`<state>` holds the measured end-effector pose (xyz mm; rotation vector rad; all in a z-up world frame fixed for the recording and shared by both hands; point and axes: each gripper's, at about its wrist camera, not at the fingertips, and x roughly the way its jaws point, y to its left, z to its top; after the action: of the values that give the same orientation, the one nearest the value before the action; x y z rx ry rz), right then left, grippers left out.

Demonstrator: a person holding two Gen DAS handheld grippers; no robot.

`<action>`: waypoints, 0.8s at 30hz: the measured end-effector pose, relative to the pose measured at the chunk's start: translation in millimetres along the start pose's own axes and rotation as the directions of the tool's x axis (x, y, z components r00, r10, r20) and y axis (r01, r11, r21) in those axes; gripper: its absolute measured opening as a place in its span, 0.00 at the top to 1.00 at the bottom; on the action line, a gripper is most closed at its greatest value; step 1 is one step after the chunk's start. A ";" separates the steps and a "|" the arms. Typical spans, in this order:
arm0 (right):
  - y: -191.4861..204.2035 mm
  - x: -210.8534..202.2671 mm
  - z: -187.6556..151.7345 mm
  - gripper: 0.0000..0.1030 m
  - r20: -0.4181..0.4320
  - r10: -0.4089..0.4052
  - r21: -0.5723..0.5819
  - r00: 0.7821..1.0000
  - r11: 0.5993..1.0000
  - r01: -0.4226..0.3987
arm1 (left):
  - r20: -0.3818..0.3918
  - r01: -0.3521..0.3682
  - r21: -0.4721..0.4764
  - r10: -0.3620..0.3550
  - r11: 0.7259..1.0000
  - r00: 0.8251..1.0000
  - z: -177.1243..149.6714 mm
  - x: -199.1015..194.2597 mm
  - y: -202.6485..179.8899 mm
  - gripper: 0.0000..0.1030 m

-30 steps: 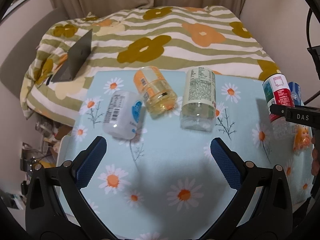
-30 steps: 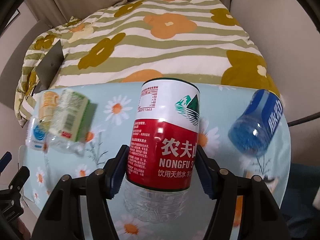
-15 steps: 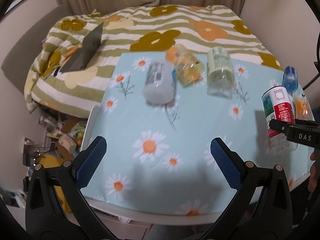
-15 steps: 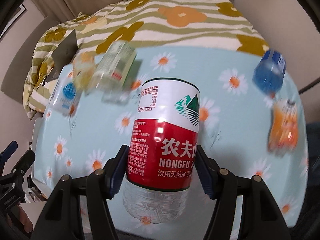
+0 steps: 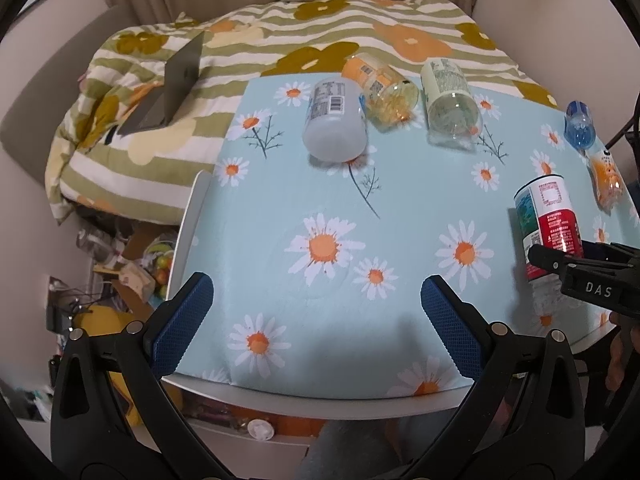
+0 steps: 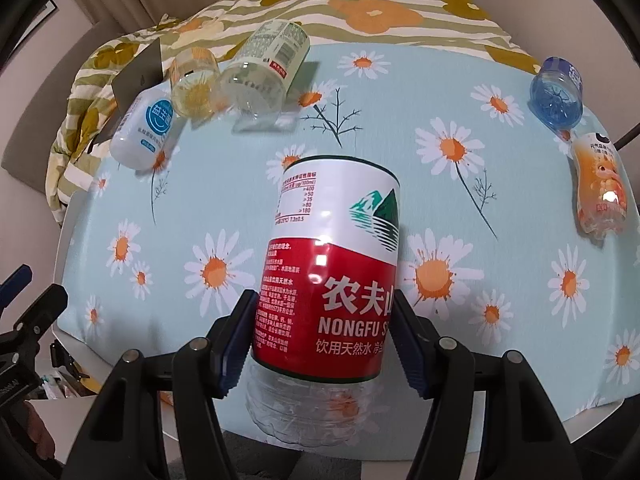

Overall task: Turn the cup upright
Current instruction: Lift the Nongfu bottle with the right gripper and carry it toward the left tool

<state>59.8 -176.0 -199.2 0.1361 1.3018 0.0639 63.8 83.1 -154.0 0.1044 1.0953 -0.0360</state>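
Left wrist view: the left gripper (image 5: 316, 316) is hanging wide apart and empty over the daisy tablecloth (image 5: 320, 184), pulled back from half a second ago. Right wrist view: the right gripper (image 6: 324, 336) is clamped on the cut Nongfu Spring bottle cup (image 6: 332, 276), held above the table's near edge. It's mid-flip I'd say; next is setting it down open end up.

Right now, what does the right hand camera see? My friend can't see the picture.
The right gripper squeezes a red-and-white Nongfu cup above a daisy tablecloth. A white bottle, a yellow cup and a green-labelled cup lie at the far left; a blue cup and an orange bottle lie at the right.
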 end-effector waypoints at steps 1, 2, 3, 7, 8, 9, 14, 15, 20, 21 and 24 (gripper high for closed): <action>0.0 0.2 -1.1 0.42 0.001 0.003 0.004 1.000 1.000 -0.003 | -0.001 0.001 0.001 -0.001 1.000 1.000 -0.3 0.1 0.7 0.00; -0.1 0.3 -1.9 0.42 0.002 0.005 0.007 1.000 1.000 -0.005 | -0.001 0.002 0.000 -0.002 1.000 1.000 -0.8 0.4 1.5 0.00; -0.2 0.4 -2.5 0.42 0.003 0.005 0.009 1.000 1.000 -0.005 | -0.001 0.004 0.000 -0.004 1.000 1.000 -1.0 1.1 1.8 0.00; -0.5 3.1 -4.9 0.41 -0.004 -0.002 0.014 1.000 1.000 0.002 | -0.002 0.008 0.004 -0.008 1.000 1.000 -1.9 2.5 2.3 0.00; -0.8 3.6 -4.5 0.41 -0.007 -0.002 0.015 1.000 1.000 0.002 | -0.002 0.009 0.006 -0.009 1.000 1.000 -1.9 3.0 1.9 0.00; -1.0 4.9 -5.1 0.41 -0.011 -0.003 0.018 1.000 1.000 0.003 | -0.002 0.010 0.008 -0.010 1.000 1.000 -2.1 3.1 1.8 0.00; -2.6 6.5 -8.8 0.41 -0.010 -0.009 0.033 1.000 0.999 0.010 | -0.003 0.017 0.018 -0.016 1.000 1.000 -2.9 3.9 0.2 0.00; -3.5 6.6 -9.6 0.40 -0.009 -0.011 0.039 1.000 0.999 0.011 | -0.003 0.018 0.020 -0.018 1.000 1.000 -3.3 3.9 0.0 0.00; -4.4 2.3 -12.1 0.11 0.010 -0.008 0.052 1.000 0.999 0.007 | 0.000 0.021 0.038 -0.021 0.999 1.000 -1.9 2.9 -2.8 0.00; -4.3 -2.0 -13.0 0.09 0.026 -0.010 0.052 1.000 0.999 0.009 | 0.003 0.022 0.040 -0.022 0.999 1.000 -1.2 1.4 -3.1 0.00; -4.6 -19.5 -15.4 0.08 0.073 -0.017 0.057 0.997 0.998 0.013 | 0.008 0.036 0.041 -0.036 0.999 0.999 3.7 -6.3 -3.6 0.00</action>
<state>39.7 -182.0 -185.2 0.1756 1.2316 0.0089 63.9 79.0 -147.0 0.1213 1.0881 -0.0913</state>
